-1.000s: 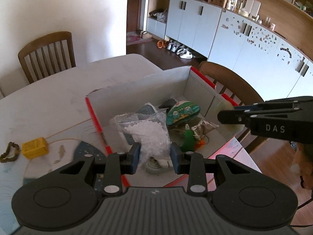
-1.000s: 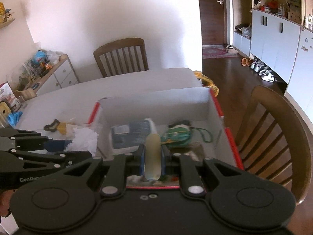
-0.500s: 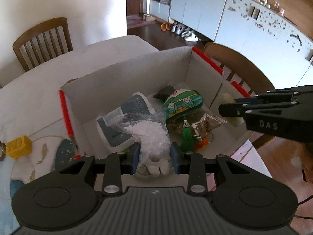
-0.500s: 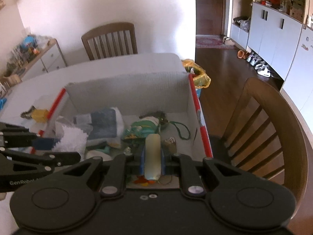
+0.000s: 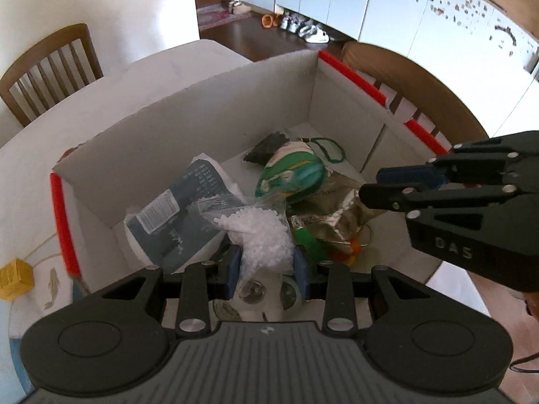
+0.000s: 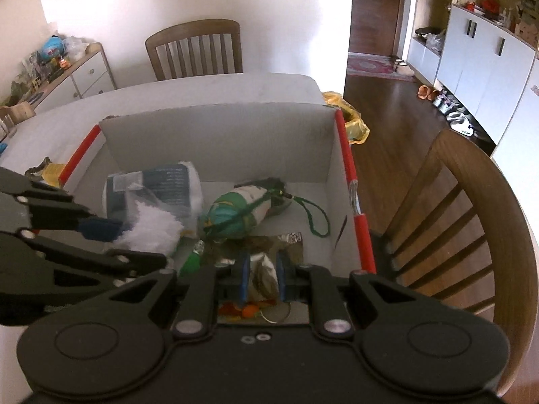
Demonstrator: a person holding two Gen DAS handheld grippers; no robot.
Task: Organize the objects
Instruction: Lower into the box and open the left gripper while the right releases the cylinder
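Observation:
A white cardboard box (image 5: 188,128) with red edges stands on the table and holds several items. My left gripper (image 5: 266,266) is shut on a clear bag of white pellets (image 5: 262,232) over the box's near side; the bag also shows in the right wrist view (image 6: 151,229). My right gripper (image 6: 262,279) is open and empty above a crinkled foil packet (image 6: 266,245) in the box. It shows in the left wrist view (image 5: 397,185) at the right. A green pouch (image 6: 232,215) and a dark blue packet (image 5: 178,212) lie inside.
A yellow block (image 5: 13,279) lies on the table left of the box. A wooden chair (image 6: 465,222) stands close to the box's right side, another (image 6: 195,47) at the table's far end. A yellow bag (image 6: 353,124) is on the floor.
Both grippers moved forward over the box. The right gripper opened and the pale cylinder it held is gone from its jaws. The left still holds the pellet bag.

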